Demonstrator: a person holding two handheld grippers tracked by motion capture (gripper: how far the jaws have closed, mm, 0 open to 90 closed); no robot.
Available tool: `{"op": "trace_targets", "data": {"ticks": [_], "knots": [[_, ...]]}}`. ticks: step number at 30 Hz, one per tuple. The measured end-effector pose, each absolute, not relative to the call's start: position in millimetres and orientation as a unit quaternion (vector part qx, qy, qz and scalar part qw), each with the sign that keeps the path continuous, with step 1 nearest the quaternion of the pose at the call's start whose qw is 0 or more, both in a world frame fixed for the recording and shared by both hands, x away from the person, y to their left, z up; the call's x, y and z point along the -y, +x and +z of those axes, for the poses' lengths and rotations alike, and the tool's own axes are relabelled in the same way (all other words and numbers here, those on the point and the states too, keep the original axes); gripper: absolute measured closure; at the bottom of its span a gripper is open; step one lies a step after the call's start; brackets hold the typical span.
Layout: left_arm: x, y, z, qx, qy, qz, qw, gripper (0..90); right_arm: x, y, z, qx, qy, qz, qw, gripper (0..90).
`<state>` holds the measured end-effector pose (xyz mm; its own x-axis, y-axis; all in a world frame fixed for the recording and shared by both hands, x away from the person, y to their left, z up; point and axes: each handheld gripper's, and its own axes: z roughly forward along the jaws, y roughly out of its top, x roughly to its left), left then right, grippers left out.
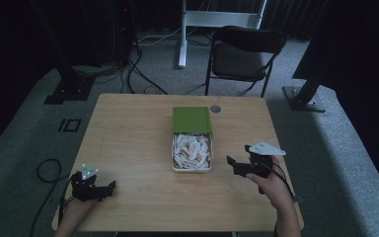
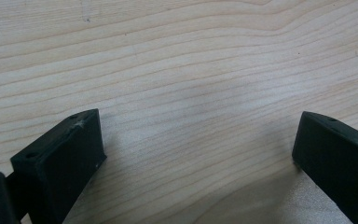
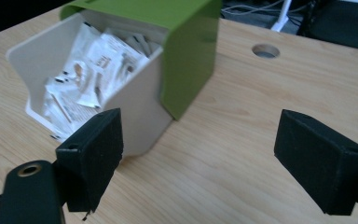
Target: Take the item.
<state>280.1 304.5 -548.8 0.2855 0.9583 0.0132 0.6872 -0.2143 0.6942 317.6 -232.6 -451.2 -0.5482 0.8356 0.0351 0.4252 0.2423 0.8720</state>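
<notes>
A white box [image 1: 192, 169] full of several white paper packets [image 1: 192, 150] sits mid-table, its green lid [image 1: 192, 119] slid toward the far end. In the right gripper view the box [image 3: 140, 109] and green lid [image 3: 186, 42] lie ahead and to the left, with packets [image 3: 93, 70] showing inside. My right gripper [image 1: 238, 159] [image 3: 198, 154] is open and empty, just right of the box. My left gripper [image 1: 107, 187] [image 2: 198, 154] rests open at the near left of the table, over bare wood.
The wooden table [image 1: 128, 133] has a round cable hole [image 1: 215, 108] behind the lid. A black folding chair [image 1: 244, 54] stands beyond the far edge. Cables run over the grey floor at left [image 1: 47, 170].
</notes>
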Motion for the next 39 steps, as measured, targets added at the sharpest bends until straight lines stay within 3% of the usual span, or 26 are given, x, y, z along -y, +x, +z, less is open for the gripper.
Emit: {"op": "trace_targets", "data": {"ticks": [3, 5, 17, 22, 27, 34, 39], "knots": [[-304, 280, -549, -0.552, 0.745, 0.229, 0.296, 2.7, 223, 320, -447, -0.760, 0.405, 0.458, 0.222, 16.6], [-304, 280, -549, -0.552, 0.745, 0.229, 0.297, 2.7, 217, 322, -444, -0.764, 0.393, 0.461, 0.221, 21.9], [-304, 280, -549, -0.553, 0.744, 0.228, 0.297, 2.7, 174, 333, -433, -0.783, 0.347, 0.480, 0.192, 22.8], [-304, 280, -549, -0.553, 0.744, 0.228, 0.297, 2.7, 157, 336, -432, -0.792, 0.335, 0.480, 0.173, 30.5], [-305, 280, -549, -0.552, 0.745, 0.229, 0.296, 2.7, 138, 337, -434, -0.803, 0.319, 0.482, 0.148, 30.6], [-305, 280, -549, -0.552, 0.745, 0.229, 0.296, 2.8, 120, 343, -442, -0.812, 0.322, 0.459, 0.165, 44.6], [-305, 280, -549, -0.552, 0.746, 0.228, 0.296, 2.7, 110, 348, -451, -0.812, 0.337, 0.445, 0.171, 49.6]]}}
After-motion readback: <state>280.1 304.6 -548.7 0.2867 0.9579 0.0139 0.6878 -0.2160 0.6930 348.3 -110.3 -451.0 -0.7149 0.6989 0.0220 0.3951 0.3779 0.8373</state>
